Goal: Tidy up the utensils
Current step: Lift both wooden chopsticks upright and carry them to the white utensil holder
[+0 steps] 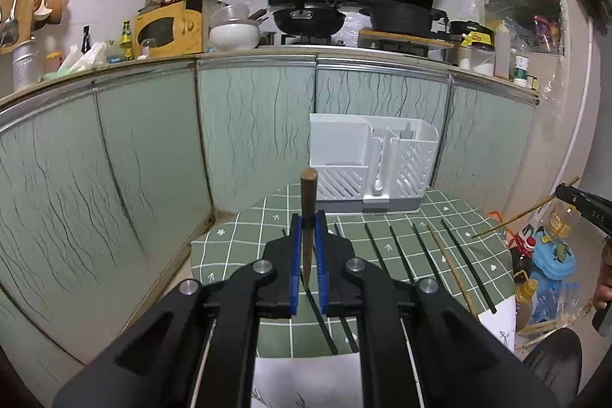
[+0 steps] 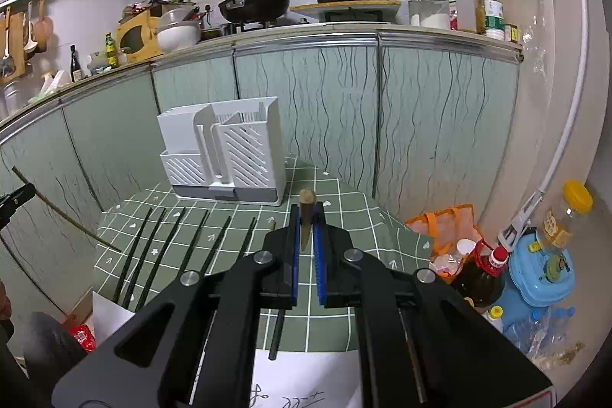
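Note:
A white utensil holder [image 1: 371, 163] with several compartments stands at the far end of the green checked table; it also shows in the right wrist view [image 2: 225, 159]. My left gripper [image 1: 308, 220] is shut on a brown wooden chopstick [image 1: 308, 201], held above the table pointing forward. My right gripper [image 2: 307, 217] is shut on another brown wooden chopstick [image 2: 306, 217], also above the table. Several dark chopsticks [image 1: 401, 255] lie in a row on the cloth, also seen in the right wrist view [image 2: 172, 247]. A light wooden chopstick [image 1: 451, 266] lies among them.
Green cabinet doors [image 1: 252, 125] stand close behind the table. White paper [image 2: 306, 377] lies at the table's near edge. Bottles, a blue container [image 2: 543, 270] and an orange bag [image 2: 447, 224] sit on the floor at the right.

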Demonstrator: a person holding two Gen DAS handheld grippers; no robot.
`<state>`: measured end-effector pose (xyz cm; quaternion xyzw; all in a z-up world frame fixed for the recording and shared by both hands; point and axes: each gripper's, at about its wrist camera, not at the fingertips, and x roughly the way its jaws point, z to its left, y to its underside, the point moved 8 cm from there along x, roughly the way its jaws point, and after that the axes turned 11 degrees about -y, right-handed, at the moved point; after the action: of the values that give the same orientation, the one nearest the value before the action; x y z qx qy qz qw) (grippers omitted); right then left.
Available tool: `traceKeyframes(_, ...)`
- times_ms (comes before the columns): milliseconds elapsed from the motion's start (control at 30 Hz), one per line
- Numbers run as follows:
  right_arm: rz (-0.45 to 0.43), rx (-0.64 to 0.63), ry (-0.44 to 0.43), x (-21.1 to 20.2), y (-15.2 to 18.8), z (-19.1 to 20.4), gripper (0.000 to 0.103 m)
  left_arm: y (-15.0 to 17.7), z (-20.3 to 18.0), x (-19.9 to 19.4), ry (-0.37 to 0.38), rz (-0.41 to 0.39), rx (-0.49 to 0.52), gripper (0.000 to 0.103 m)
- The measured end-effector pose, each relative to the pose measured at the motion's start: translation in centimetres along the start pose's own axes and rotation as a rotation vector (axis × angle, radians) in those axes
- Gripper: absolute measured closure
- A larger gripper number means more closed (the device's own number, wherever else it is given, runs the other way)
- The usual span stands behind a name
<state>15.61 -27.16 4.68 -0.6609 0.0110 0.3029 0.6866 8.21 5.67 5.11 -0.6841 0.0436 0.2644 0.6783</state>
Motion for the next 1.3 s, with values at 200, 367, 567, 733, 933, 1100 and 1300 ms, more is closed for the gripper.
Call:
traceKeyframes(200, 0.014, -0.031, -0.028, 0.8, -0.9, 1.2, 0.097, -1.4, -1.3, 1.1, 0.041, 0.0, 0.006, 0.096)
traceKeyframes(367, 0.025, -0.05, -0.053, 1.8, -2.3, 1.9, 0.097, -2.8, -2.6, 2.5, 0.078, 0.01, 0.012, 0.096)
traceKeyframes(567, 0.029, -0.054, -0.078, 2.8, -4.2, 2.2, 0.097, -5.2, -4.2, 3.7, 0.124, 0.009, 0.02, 0.096)
traceKeyframes(733, 0.019, -0.035, -0.103, 3.2, -6.4, 2.0, 0.097, -7.3, -5.3, 4.6, 0.133, -0.003, 0.033, 0.096)
traceKeyframes(933, 0.013, -0.046, -0.132, 3.8, -9.2, 2.3, 0.097, -10.0, -7.3, 5.7, 0.169, -0.006, 0.037, 0.096)
traceKeyframes(1100, 0.004, -0.032, -0.153, 4.4, -12.0, 2.2, 0.097, -13.0, -8.9, 6.1, 0.2, -0.023, 0.029, 0.096)
traceKeyframes(1300, -0.02, -0.038, -0.163, 5.0, -15.9, 2.4, 0.097, -17.5, -11.0, 7.0, 0.226, -0.041, 0.018, 0.096)
